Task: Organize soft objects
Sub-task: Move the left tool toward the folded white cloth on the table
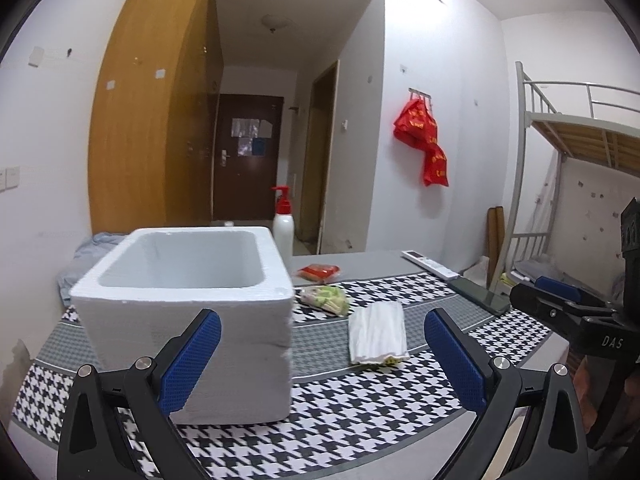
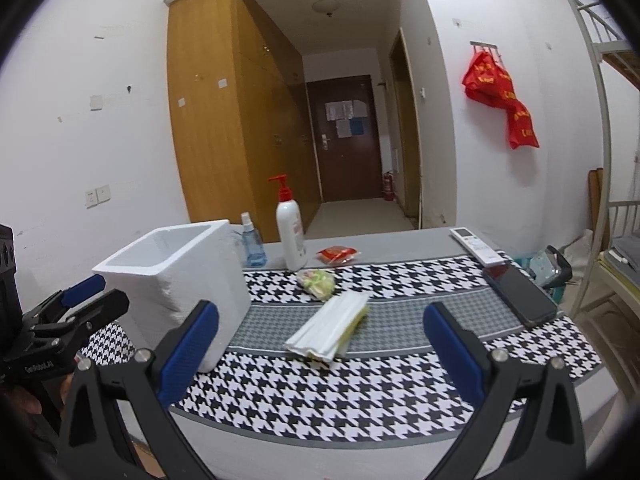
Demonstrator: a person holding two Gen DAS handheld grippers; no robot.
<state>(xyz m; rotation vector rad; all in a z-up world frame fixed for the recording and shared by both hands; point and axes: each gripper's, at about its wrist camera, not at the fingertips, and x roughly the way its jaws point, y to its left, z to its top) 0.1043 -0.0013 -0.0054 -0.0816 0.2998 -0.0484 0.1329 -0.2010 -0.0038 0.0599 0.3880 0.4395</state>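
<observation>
"DAS" in white on the right gripper point(image 1: 576, 300) body at right edge of the left wrist view, other lettering too blurred to read

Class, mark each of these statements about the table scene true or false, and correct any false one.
1. The white foam box is empty. True.
2. The left gripper holds the white tissue pack. False: its jaws are open and hold nothing; the pack lies on the houndstooth tablecloth.
3. The red packet lies beside the pump bottle. True.
4. The phone is inside the box. False: it lies on the cloth next to the remote control.
5. The right gripper is open. True.
</observation>
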